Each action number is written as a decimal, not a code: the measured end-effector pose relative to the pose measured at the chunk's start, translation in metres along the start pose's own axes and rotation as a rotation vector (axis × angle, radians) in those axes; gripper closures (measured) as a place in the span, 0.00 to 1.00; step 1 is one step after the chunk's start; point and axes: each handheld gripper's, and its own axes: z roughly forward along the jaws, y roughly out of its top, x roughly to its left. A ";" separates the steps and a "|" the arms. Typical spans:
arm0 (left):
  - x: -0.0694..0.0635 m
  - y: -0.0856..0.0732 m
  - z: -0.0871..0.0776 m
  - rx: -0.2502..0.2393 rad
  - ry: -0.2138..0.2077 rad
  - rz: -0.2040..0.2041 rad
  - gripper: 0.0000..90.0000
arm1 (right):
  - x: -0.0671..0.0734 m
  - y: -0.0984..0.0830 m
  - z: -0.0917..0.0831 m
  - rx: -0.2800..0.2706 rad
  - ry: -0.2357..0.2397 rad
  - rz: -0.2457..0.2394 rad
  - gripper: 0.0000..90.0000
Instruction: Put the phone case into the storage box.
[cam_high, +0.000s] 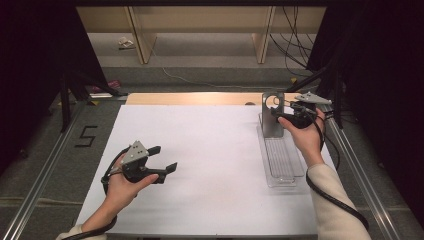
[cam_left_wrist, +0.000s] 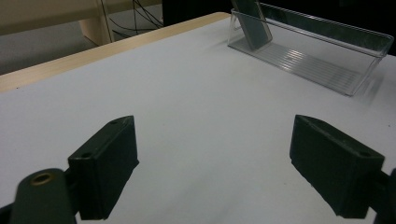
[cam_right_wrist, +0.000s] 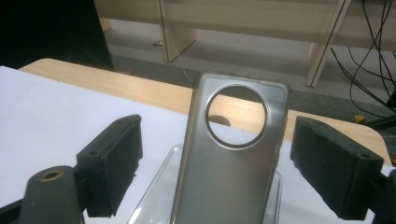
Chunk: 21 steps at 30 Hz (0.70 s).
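Phone case (cam_right_wrist: 231, 154), grey and translucent with a large round cut-out near its top, stands upright at the far end of a clear plastic tray (cam_high: 281, 167), leaning slightly against the tray's far wall. In the high view the phone case (cam_high: 272, 116) sits close to the far right corner of the bench (cam_high: 200, 165), and the tray runs lengthwise along the right edge of the white sheet that covers the bench. Right tongs (cam_right_wrist: 217, 168) are spread wide, one jaw on either side of the case, neither jaw touching it; in the right gripper view a clear gap shows between each jaw and the case edges. In the high view the right tongs (cam_high: 280, 114) are held at the case from its right side, with the person's right hand (cam_high: 305, 135) above the far part of the tray. Left tongs (cam_high: 165, 159) are held over the near left part of the bench, well apart from tray and case, in the person's left hand (cam_high: 122, 187). Left tongs (cam_left_wrist: 215, 163) are likewise spread wide with nothing between the jaws, bare white sheet below them. A strip of wooden bench top shows along the far edge beyond the sheet.
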 end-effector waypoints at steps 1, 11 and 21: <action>0.000 0.000 0.000 0.000 -0.001 0.001 0.17 | 0.001 0.000 -0.001 0.001 0.001 0.003 0.20; 0.000 0.000 0.000 0.000 0.000 0.002 0.17 | 0.004 -0.002 -0.008 0.000 0.013 -0.001 0.19; 0.001 0.001 -0.001 -0.002 0.003 0.000 0.17 | 0.010 -0.005 -0.019 0.000 0.043 0.010 0.19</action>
